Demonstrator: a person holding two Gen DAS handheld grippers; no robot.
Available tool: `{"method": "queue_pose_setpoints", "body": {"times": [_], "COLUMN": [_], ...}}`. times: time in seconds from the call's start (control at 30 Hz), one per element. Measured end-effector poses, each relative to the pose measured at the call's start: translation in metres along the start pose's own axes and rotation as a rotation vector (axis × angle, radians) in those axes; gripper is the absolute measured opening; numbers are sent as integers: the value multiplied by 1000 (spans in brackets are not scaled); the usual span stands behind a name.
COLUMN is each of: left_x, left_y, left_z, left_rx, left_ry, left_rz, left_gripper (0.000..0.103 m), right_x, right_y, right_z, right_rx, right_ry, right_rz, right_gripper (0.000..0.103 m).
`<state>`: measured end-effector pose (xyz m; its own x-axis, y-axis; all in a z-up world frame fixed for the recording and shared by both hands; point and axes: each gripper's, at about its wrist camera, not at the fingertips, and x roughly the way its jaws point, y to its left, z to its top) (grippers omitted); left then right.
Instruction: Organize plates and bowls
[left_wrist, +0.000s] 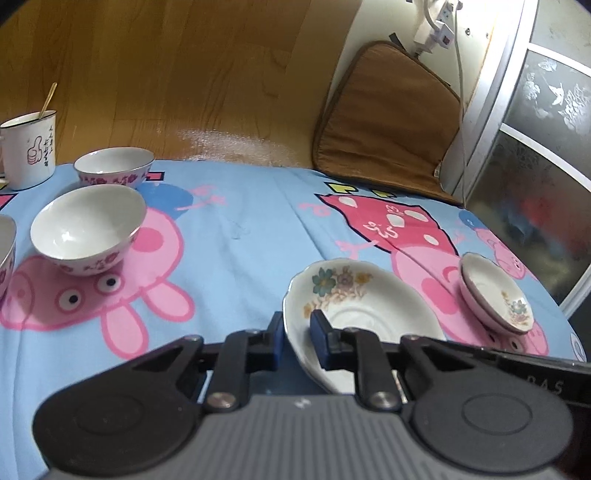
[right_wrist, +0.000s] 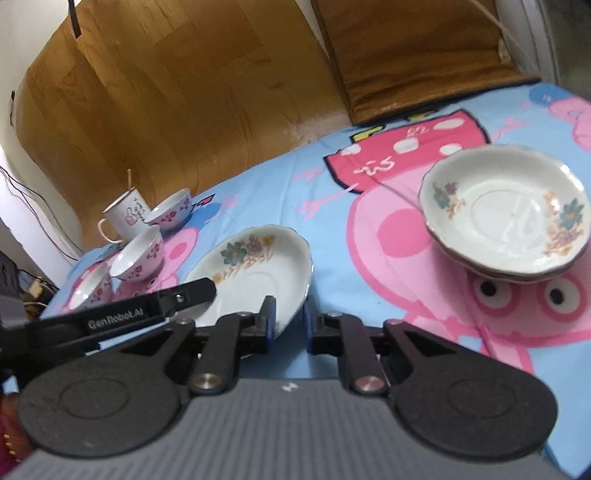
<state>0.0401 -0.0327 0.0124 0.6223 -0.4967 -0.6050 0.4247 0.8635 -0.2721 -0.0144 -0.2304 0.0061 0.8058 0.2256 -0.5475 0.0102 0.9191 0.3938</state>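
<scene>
A white flowered plate (left_wrist: 354, 310) is tilted, its near rim clamped between blue pads. Two more such plates (right_wrist: 509, 221) are stacked flat on the cloth, well apart to the right. Three white bowls with pink flower bands are set upright and empty at the left: one (left_wrist: 88, 229) nearest, one (left_wrist: 114, 166) behind it, a third (left_wrist: 5, 251) cut off by the edge.

A cartoon-pig cloth (left_wrist: 240, 221) covered the desk, carrying three flowered bowls (left_wrist: 88, 229), a mug (left_wrist: 29, 147), one loose plate (left_wrist: 354, 314) and stacked plates (right_wrist: 506, 214).
</scene>
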Motion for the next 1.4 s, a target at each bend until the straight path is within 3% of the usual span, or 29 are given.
{"method": "queue_pose_setpoints", "body": {"times": [0.3,0.5,0.7,1.23,1.27,1.33,1.4], "left_x": [14,43,62,89,88,85,80], "left_y": [-60,-108,-133,-166,-167,-166,-161], "left_z": [29,41,41,40,40,40,41], "left_rx": [98,173,204,272,275,272,263], "left_ry": [-12,18,38,69,63,59,53], "left_rz": [-92,-144,-147,-121,-123,-131,-126], "left_gripper": [17,18,19,23,23,24,24], "right_x": [-43,-64,-66,-64,-66,-69,-74], "right_y": [-24,-59,-80,-92,-90,-89,-86], "right_z": [6,11,11,8,8,7,6], "right_rx": [-40,7,33,19,9,-2,-14], "right_ry": [-208,-286,-309,-350,-361,-388,-435], "right_rz": [-134,-221,-262,-362,-378,-396,-416], "right_gripper": [17,17,17,27,30,49,49]}}
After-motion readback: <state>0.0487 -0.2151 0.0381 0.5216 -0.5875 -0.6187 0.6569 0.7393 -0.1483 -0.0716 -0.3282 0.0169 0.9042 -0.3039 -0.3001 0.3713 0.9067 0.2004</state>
